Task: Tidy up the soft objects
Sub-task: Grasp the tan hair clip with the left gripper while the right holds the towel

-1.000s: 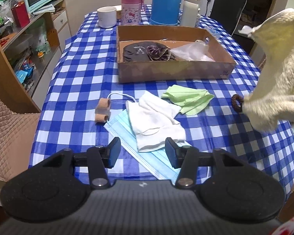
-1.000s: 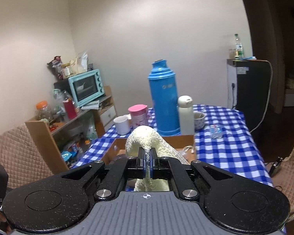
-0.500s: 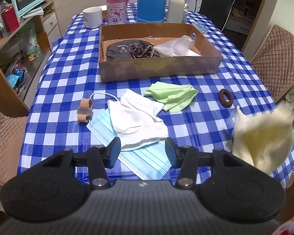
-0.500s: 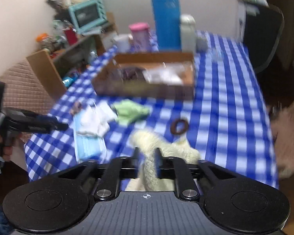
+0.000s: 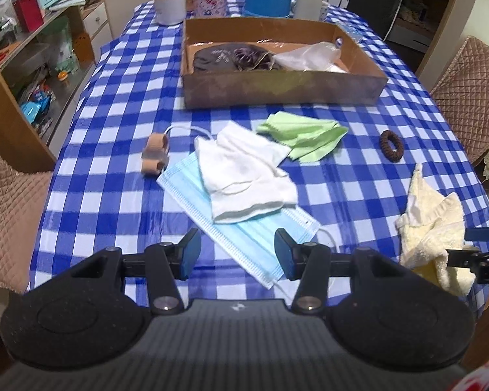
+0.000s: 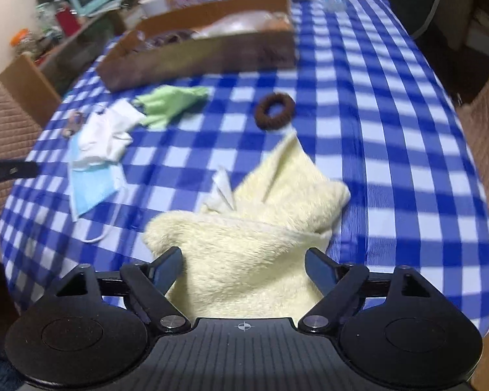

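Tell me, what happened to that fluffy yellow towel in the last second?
The right gripper brought the yellow towel down from mid-air onto the checked tablecloth; its jaws have just been opening, letting go. The left gripper, cardboard box, face mask and hair tie stayed put.

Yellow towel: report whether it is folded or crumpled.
Crumpled: the yellow towel lies bunched in uneven folds on the tablecloth.

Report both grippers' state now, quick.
Left gripper: jaws open, holding nothing, above the blue face mask.
Right gripper: jaws have just been opening; open, with the yellow towel lying loose between them.
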Demonstrator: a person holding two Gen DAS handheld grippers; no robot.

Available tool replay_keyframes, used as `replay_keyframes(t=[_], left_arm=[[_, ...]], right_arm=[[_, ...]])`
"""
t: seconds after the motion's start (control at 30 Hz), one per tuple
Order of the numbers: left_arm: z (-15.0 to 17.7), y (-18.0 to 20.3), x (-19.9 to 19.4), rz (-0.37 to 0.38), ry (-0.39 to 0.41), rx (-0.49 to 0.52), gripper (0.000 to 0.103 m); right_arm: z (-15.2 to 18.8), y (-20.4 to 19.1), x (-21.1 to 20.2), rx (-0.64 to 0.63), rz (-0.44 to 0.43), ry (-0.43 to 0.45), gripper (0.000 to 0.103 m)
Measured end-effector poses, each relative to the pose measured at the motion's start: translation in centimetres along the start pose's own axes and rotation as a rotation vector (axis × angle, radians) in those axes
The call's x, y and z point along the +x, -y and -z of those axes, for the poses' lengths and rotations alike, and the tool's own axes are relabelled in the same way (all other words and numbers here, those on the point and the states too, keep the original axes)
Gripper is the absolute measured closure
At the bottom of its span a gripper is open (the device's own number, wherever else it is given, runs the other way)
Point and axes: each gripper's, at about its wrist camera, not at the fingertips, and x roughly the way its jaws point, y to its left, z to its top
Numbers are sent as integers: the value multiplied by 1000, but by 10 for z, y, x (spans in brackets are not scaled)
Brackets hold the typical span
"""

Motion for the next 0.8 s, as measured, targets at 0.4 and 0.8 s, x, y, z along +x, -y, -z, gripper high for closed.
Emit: replay_keyframes(t=[0.4,0.8], left_arm=[[7,-10,12,3,-28,7,56],[-4,-21,27,8,-6,37,57]], right_arm=[[2,-6,30,40,38,0,29],[-4,-34,23,-108,42,44,85]])
